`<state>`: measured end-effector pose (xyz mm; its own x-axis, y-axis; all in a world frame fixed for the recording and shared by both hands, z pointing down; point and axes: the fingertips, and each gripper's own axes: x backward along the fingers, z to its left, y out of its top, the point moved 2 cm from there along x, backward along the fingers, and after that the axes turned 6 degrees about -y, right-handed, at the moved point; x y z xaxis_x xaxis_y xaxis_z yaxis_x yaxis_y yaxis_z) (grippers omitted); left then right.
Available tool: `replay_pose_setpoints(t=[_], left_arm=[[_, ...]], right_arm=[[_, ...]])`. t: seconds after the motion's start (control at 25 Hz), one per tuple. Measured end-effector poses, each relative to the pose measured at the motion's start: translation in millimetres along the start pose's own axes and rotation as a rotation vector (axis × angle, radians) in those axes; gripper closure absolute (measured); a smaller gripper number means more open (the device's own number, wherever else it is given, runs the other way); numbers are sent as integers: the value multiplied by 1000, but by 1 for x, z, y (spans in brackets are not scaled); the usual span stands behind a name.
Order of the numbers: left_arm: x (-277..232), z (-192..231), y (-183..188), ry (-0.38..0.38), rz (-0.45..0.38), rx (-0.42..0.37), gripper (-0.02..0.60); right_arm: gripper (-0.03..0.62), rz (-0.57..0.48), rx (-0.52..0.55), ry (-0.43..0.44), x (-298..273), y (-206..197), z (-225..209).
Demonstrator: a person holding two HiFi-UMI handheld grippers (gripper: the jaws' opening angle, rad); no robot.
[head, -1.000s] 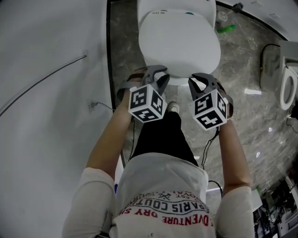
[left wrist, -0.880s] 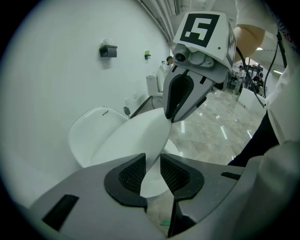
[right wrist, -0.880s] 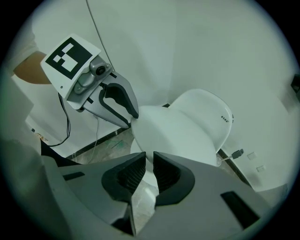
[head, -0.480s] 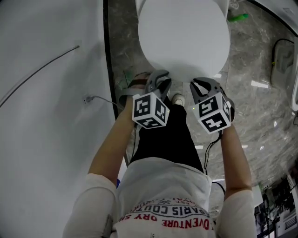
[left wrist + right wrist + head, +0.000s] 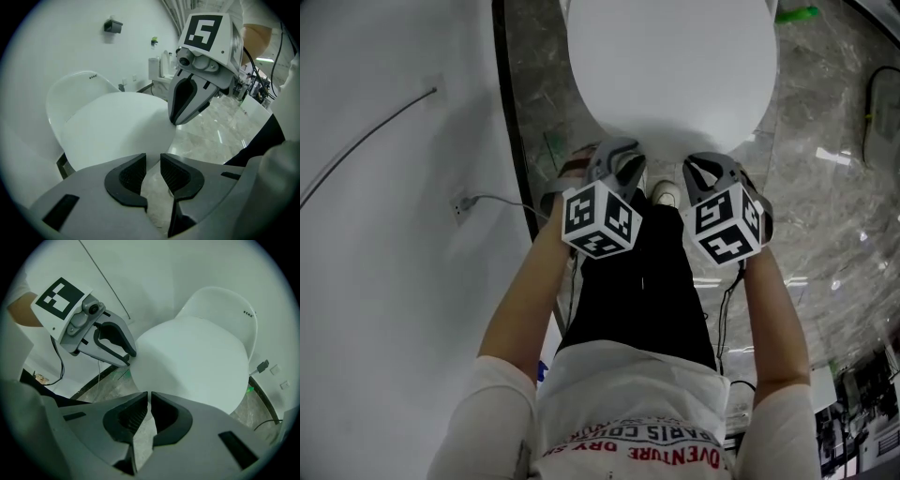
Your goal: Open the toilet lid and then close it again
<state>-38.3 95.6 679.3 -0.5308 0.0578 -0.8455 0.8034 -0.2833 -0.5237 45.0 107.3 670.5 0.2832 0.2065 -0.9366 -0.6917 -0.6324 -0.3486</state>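
The white toilet lid (image 5: 670, 66) lies closed over the bowl at the top of the head view. Both grippers hang side by side just in front of its front edge. My left gripper (image 5: 623, 161) points steeply down with its jaws a little apart; in the left gripper view (image 5: 153, 171) nothing sits between the ribbed pads, and the lid (image 5: 117, 126) lies just beyond them. My right gripper (image 5: 701, 171) is shut and holds nothing; in the right gripper view (image 5: 149, 404) its pads meet in front of the lid (image 5: 192, 362).
A white wall (image 5: 384, 234) with a thin cable (image 5: 366, 141) and a socket (image 5: 461, 204) runs close along the left. Grey marble floor (image 5: 825, 197) spreads to the right, with a green object (image 5: 797, 14) near the toilet's back. The person's shoe (image 5: 666, 194) stands below the lid's front.
Both grippers have sunk toward the lid's front edge. The head camera has come closer, so the lid looks larger.
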Motion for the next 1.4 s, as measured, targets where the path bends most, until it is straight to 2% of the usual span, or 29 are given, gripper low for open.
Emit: replay_pose_setpoints(t=[0.2,0.4,0.6,0.68,0.76,0.88,1.0,1.16,1.4], left_arm=[[-24,-1,-16,0,17,3,480],[-45,2,-26,2,28,82,480],[-54,6,-33,37,26,101,485],[-54,10,-34,70,17,105,542],[-53,13,-35,75,-5,137,546],[-47,14,-32,73,-44,238,546],[-30,13,-19,101,-90,309,546],[17,4,10,136,-161,350,546],[125,35,99,253,-376,397,552]], right_arm=[[576,20,-21,7,-27,-13,1],[576,32,-34,-1,-51,-22,0],[577,37,18,-34,-67,-27,2],[577,37,16,-34,-68,-27,2],[577,32,2,-24,-68,-26,1],[577,36,4,-5,-61,-24,0],[577,-2,-12,-26,-39,-14,-5],[577,-113,-64,-79,23,14,-12],[577,-308,-137,-194,139,77,-49]])
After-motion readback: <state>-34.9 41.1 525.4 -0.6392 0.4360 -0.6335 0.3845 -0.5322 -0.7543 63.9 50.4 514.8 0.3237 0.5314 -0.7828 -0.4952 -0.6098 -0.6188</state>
